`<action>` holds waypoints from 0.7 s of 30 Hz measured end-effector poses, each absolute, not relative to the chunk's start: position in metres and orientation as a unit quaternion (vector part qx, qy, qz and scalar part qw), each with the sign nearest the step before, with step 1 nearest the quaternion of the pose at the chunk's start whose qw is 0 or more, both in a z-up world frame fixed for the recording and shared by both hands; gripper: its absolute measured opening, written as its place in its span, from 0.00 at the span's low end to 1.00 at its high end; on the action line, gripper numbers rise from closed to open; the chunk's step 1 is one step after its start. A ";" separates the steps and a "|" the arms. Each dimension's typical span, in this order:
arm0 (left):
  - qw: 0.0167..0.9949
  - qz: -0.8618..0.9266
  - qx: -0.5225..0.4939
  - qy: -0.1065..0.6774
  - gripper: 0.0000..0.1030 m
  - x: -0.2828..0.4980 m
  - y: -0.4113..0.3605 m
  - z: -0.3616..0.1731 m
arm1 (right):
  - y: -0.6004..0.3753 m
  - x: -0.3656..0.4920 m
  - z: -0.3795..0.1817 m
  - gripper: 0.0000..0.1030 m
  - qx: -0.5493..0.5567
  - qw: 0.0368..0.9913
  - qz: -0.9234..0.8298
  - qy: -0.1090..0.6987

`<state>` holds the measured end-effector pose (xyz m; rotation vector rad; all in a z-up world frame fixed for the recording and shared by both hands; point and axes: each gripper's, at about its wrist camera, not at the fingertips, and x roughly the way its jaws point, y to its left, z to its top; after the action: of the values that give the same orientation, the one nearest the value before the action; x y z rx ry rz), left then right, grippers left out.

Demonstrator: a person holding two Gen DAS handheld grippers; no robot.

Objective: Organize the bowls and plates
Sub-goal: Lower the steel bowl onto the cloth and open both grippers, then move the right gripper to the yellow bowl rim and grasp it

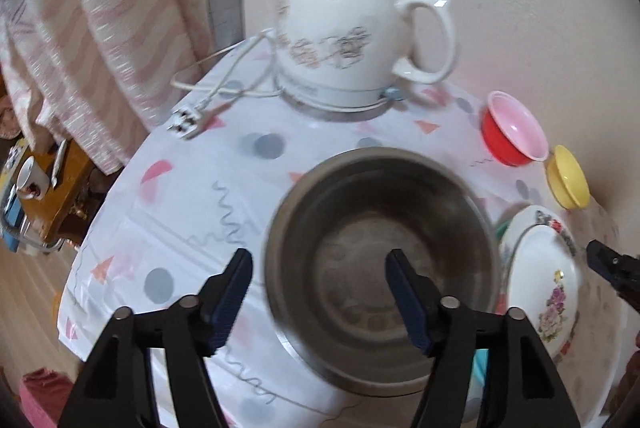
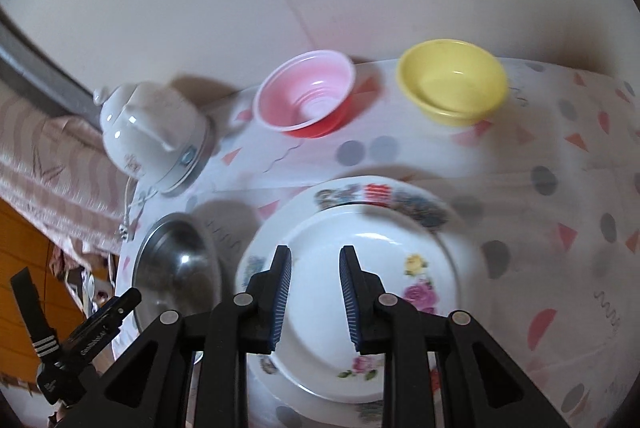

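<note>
A steel bowl (image 1: 380, 256) stands on the patterned tablecloth (image 1: 192, 187). My left gripper (image 1: 320, 264) is open over its left rim, one finger outside and one above the inside, holding nothing. A white flowered plate (image 2: 360, 308) lies on a larger flowered plate (image 2: 384, 195). My right gripper (image 2: 315, 260) is open just above them, empty. A red bowl with a pink inside (image 2: 308, 95) and a yellow bowl (image 2: 452, 79) stand at the back by the wall. The steel bowl also shows in the right wrist view (image 2: 176, 268), and the plates in the left wrist view (image 1: 544, 292).
A white ceramic kettle (image 1: 348, 27) on its base stands at the back of the table, its cord and plug (image 1: 188, 119) lying to its left. A striped cloth (image 1: 100, 27) hangs beyond the table's left edge. A wooden stand with a mug (image 1: 32, 179) is lower left.
</note>
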<state>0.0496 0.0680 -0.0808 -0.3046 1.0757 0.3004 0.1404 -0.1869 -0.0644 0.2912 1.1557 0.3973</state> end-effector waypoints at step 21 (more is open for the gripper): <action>0.835 -0.030 -0.088 0.543 0.86 0.113 -0.059 -0.065 | -0.318 0.157 -0.090 0.30 0.203 0.831 0.063 0.514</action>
<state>0.1132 -0.0587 -0.0646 -0.1854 1.1495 -0.0638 0.1573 -0.3183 -0.0895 0.4300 1.0904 0.1345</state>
